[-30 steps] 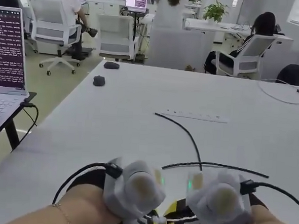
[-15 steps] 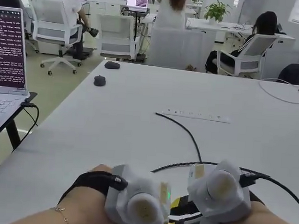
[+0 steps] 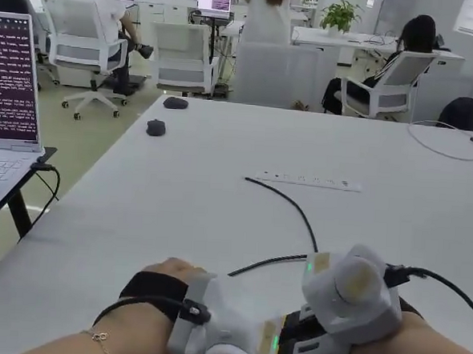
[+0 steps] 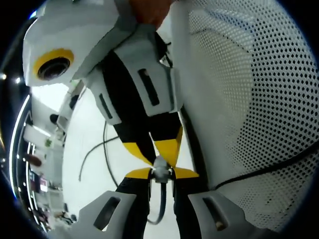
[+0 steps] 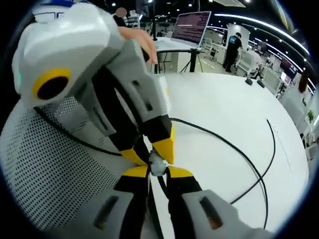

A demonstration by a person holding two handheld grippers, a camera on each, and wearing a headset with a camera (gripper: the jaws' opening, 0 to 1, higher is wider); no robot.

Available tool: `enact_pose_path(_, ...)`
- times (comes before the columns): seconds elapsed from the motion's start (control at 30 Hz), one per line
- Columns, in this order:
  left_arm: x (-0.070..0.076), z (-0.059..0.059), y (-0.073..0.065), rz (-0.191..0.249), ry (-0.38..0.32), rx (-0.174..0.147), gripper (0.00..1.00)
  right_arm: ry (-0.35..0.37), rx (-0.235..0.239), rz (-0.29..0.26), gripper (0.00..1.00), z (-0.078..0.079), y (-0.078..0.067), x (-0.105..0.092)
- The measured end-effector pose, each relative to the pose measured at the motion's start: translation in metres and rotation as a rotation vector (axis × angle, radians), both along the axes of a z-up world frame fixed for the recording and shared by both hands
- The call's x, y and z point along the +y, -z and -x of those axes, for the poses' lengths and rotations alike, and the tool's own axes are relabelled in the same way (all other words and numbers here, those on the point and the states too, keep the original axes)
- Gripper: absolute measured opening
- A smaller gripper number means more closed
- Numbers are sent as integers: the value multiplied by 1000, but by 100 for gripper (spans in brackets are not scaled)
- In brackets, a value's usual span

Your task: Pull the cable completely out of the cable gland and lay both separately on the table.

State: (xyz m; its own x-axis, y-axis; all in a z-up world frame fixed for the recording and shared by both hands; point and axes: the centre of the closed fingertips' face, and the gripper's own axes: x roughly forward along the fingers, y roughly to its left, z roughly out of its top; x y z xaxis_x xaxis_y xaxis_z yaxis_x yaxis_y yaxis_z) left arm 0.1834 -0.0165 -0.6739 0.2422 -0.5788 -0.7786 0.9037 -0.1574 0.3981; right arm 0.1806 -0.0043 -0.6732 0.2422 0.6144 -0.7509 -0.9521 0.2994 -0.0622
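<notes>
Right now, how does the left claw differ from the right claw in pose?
In the head view, the right claw sits higher and farther over the table; the left claw is lower, cut by the bottom edge. The right claw points towards the laptop; the left claw points the opposite way. Both are shut on the small pale cable gland, tip to tip.

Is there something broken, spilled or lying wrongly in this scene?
Nothing stands out. The cable gland sits pinched between the tips of the left gripper and the right gripper, its cable hanging below without visible damage. The table shows no spill.
</notes>
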Motion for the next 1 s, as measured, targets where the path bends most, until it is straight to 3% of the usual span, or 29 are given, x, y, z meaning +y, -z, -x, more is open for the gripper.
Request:
enact_pose_path(0.1,1,0,3,57,-87,156,16,-78,-76,60,11,3,2,1)
enact_pose_path(0.2,4,-1,5,73,-129,218,16,-132,-137,95,11,3,3,4)
enact_pose_path(0.27,5,-2,5,89,-166,254,16,-194,-211,128,11,1,1,5)
enact_pose_path(0.4,6,-2,5,132,-240,363,16,-274,-301,175,11,2,0,8)
enact_pose_path(0.43,8,-2,6,137,-254,385,16,-256,-283,163,11,4,1,8)
enact_pose_path(0.53,9,-3,5,135,-239,355,16,-195,-241,136,12,0,2,7)
enact_pose_path(0.57,8,-5,4,137,-233,329,16,-130,-187,111,12,-2,2,6)
enact_pose_path(0.6,8,-6,3,132,-229,308,16,-84,-172,104,16,-8,1,2)
enact_pose_path(0.67,6,-7,1,124,-204,269,16,-66,-192,122,26,-15,1,-4)
enact_pose_path(0.77,3,-8,-3,125,-176,225,16,-56,-167,116,18,-14,4,-7)
enact_pose_path(0.83,3,-9,-3,130,-177,221,16,-60,-172,139,13,-13,6,-9)
enact_pose_path(0.9,4,-10,-3,127,-184,214,16,-64,-131,145,4,-8,10,-10)
enact_pose_path(1.0,8,-12,0,108,-190,201,16,-42,-130,172,3,-12,13,-17)
